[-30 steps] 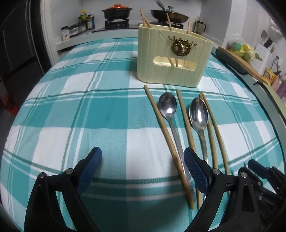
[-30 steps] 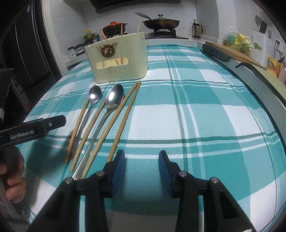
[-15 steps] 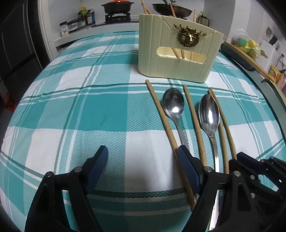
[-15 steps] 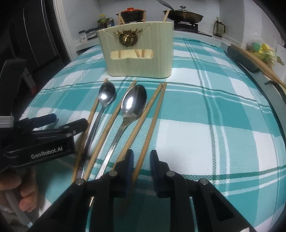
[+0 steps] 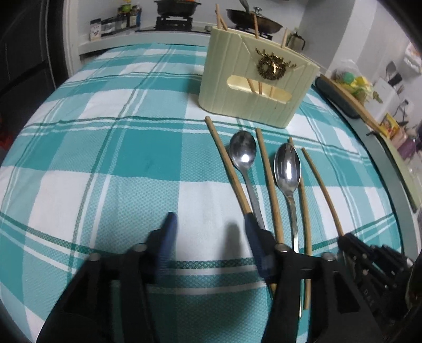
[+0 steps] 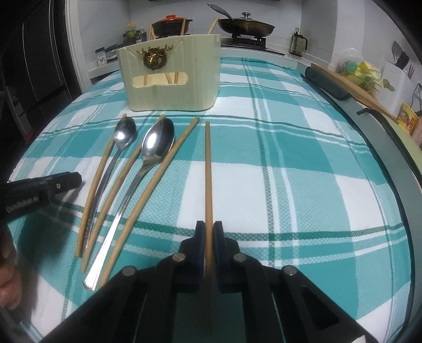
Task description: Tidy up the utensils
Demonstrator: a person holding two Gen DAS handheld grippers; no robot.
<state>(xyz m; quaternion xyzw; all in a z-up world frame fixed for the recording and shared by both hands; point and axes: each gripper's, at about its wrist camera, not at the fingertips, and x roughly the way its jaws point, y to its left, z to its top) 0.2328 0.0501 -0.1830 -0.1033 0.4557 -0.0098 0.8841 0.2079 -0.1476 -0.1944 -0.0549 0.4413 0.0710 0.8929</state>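
Observation:
A cream utensil holder [image 6: 168, 76] with a gold deer emblem stands at the far side of the checked cloth; it also shows in the left wrist view [image 5: 253, 81] with chopsticks in it. Two steel spoons [image 6: 155, 147] and several wooden chopsticks [image 6: 155, 182] lie in a row before it. My right gripper [image 6: 208, 237] is shut on one chopstick [image 6: 208, 174], held apart from the row, pointing at the holder. My left gripper [image 5: 208, 229] is open, its right finger [image 5: 253, 232] touching the leftmost chopstick [image 5: 226, 168] beside the small spoon [image 5: 244, 155].
The stove with a red pot [image 6: 171, 23] and a dark pan [image 6: 245, 26] lies behind the table. A dark roll and wooden board [image 6: 340, 84] sit at the right edge. Jars [image 5: 113, 23] stand at the back left.
My right gripper has shut on the rightmost chopstick and drawn it to the right, away from the row. My left gripper has narrowed and moved forward against the leftmost chopstick.

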